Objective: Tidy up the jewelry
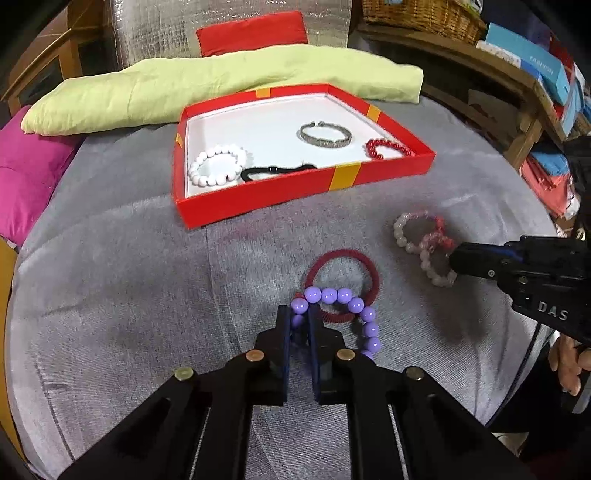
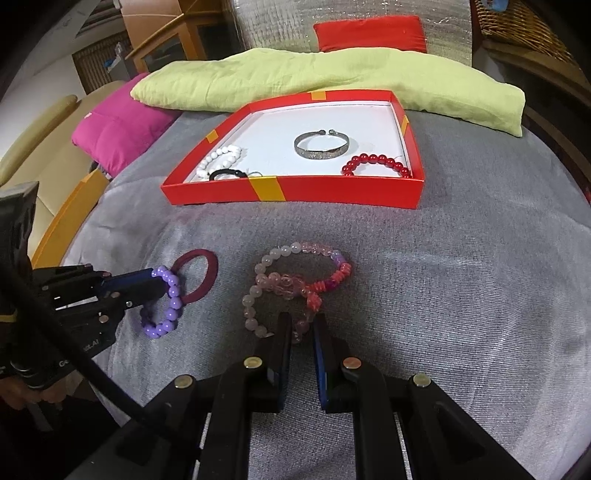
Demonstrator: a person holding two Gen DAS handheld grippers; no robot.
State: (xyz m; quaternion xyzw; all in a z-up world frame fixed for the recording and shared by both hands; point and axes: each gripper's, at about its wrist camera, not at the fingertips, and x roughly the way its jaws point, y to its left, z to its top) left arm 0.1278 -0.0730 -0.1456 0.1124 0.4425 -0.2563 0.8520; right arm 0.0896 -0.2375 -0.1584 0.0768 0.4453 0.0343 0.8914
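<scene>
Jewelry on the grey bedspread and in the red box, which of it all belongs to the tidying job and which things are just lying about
Part of the job:
- red box
- purple bead bracelet, pinched by the left gripper
- pink bead bracelets, pinched by the right gripper
- dark red hair tie
- silver bangle, white bracelet, red bracelet, black band, already boxed

Lying about:
- yellow-green pillow
- pink cushion
- red cushion

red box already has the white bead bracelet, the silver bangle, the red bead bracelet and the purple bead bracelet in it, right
Not quite. The purple bead bracelet is not in the red box; it lies on the grey cloth in front of it, pinched in the left gripper. The white bead bracelet, silver bangle and red bead bracelet are inside, as the left wrist view shows.
</scene>
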